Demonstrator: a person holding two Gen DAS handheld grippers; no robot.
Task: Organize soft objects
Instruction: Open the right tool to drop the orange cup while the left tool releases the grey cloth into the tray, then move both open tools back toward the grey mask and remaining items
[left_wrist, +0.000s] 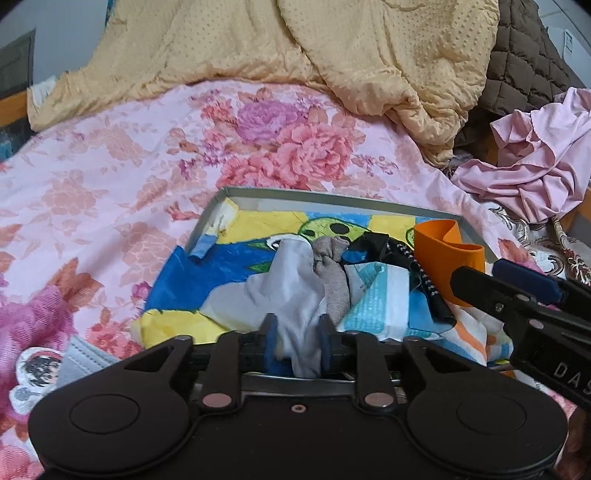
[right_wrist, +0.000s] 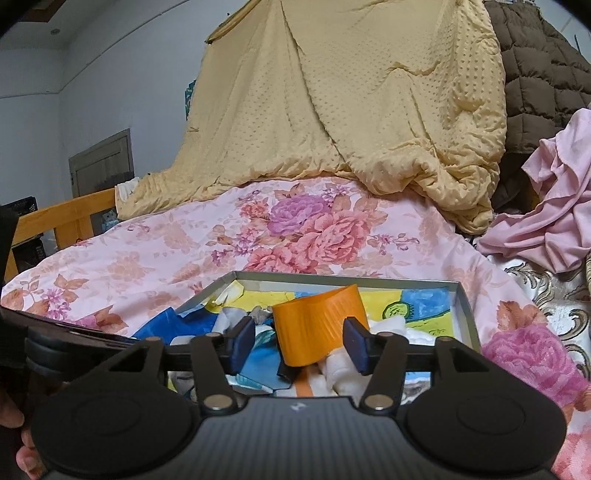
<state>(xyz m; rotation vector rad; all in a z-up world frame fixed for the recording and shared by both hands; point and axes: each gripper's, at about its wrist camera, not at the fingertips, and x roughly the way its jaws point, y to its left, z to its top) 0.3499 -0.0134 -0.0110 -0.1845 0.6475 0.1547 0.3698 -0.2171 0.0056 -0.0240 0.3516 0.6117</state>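
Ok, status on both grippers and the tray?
Left gripper open, white cloth between pads. Right gripper open around orange band. Grey tray crowded.

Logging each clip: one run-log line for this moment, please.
left hand-held gripper: open around white cloth | right hand-held gripper: open around orange band | both inside grey metal tray

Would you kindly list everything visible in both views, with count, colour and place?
tray: one, grey, on the floral bedsheet
orange band: one, in the tray, between the right gripper's open jaws
white cloth: one, in the tray, between the left gripper's pads
grey sock: one, beside the white cloth
quilt: one, yellow, behind
pink garment: one, right side
left gripper: black
right gripper: black, open
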